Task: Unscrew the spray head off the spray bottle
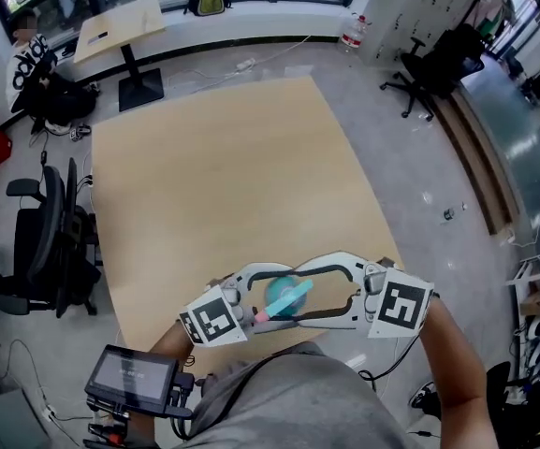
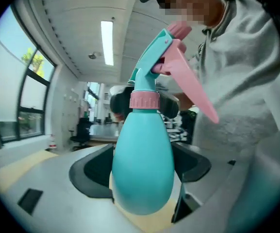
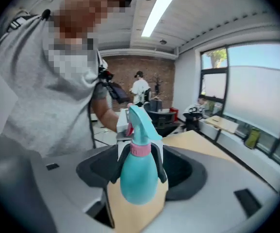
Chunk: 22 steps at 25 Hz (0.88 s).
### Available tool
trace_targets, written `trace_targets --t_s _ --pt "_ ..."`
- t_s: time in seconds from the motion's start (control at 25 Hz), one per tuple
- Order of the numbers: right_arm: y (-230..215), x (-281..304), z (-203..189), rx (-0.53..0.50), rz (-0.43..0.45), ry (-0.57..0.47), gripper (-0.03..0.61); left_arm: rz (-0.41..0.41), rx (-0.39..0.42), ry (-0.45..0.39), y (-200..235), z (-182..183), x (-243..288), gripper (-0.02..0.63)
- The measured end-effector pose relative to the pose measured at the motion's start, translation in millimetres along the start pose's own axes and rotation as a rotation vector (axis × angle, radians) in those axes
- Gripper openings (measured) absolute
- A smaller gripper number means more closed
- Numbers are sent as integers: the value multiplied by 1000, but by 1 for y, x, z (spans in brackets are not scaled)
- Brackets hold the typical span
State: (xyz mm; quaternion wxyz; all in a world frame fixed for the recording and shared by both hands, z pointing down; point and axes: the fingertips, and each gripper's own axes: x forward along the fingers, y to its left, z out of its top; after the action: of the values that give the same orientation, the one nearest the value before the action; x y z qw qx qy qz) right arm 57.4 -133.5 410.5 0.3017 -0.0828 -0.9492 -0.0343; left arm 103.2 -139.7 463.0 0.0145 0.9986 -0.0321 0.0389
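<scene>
Overhead, we see the 2 tongs meet nose to nose above the near edge of the table (image 1: 213,176). The left tongs (image 1: 271,296) and right tongs (image 1: 309,296) have the spray bottle (image 1: 279,288) lying between them.

From the left tongs' own view, we find their jaws clamped on the bottle's teal belly. The pink collar (image 2: 144,100) and spray head (image 2: 154,52) sit beyond the tips, and the pink trigger (image 2: 190,89) slants off to their right.

From the right tongs' view, we see their jaws standing apart, 1 on either side of the collar, with slim gaps showing.
</scene>
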Motion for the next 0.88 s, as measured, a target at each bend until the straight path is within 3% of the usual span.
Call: trace_targets --t_s 0.08,0.16,0.24,0.32,0.36,0.44,0.56,0.64,0.68,0.76,0.88 --pt "-26 -14 0 91 -193 -115 270 239 24 52 33 -12 -7 368" --pt "-48 -33 2 303 -358 -310 272 476 77 135 62 -24 -18 368" --pt "-62 -53 7 555 -460 -526 272 669 143 225 84 -33 -32 368" --pt "-68 -59 13 747 -498 -680 270 791 197 278 96 -36 -42 368" --pt "-69 -53 15 796 -498 -695 271 833 215 286 99 -34 -46 368" --pt "-67 -30 11 808 -490 -618 270 884 235 274 100 -27 -46 368" --pt "-64 -1 -5 720 -500 -409 265 872 259 268 93 -21 -34 368" --pt "-60 3 -11 614 -509 -289 141 830 260 267 88 -22 -27 367" --pt "-57 3 -12 570 -494 -254 140 797 261 259 85 -22 -24 367" --pt "-48 5 -10 489 -438 -210 138 686 263 234 75 -25 -19 367" --pt "-26 8 -3 278 -289 -132 138 393 244 161 44 -27 -4 367"
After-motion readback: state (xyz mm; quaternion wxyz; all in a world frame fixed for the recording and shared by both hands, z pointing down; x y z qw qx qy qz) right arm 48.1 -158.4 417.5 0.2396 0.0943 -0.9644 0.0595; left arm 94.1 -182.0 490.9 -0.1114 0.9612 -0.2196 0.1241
